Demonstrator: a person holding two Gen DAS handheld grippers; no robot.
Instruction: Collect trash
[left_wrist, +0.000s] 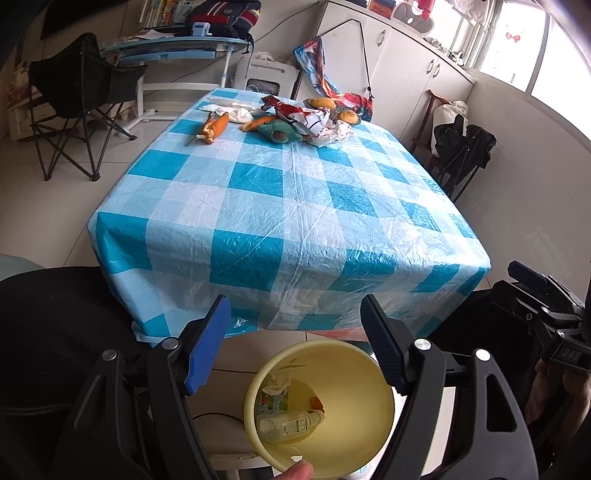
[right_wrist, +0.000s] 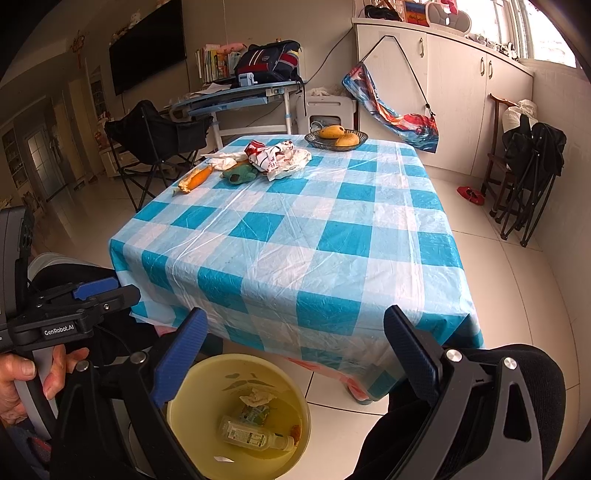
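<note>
At lower frame we are holding both tools, left tool (left_wrist: 295, 339) and right tool (right_wrist: 295, 354), wide open and empty above the yellow bin (left_wrist: 376, 391), ready to receive; remaining trash (left_wrist: 295, 122) is lying upper centre on the table (left_wrist: 295, 206).

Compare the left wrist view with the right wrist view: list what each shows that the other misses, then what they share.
Only the left wrist view: a fingertip at the bin's near rim.

Only the right wrist view: the wall-mounted TV, red slippers on the floor, and a hand gripping the left gripper's handle.

Both: the checked table, the far-end litter pile, the fruit dish, and the yellow bin holding a bottle.
</note>
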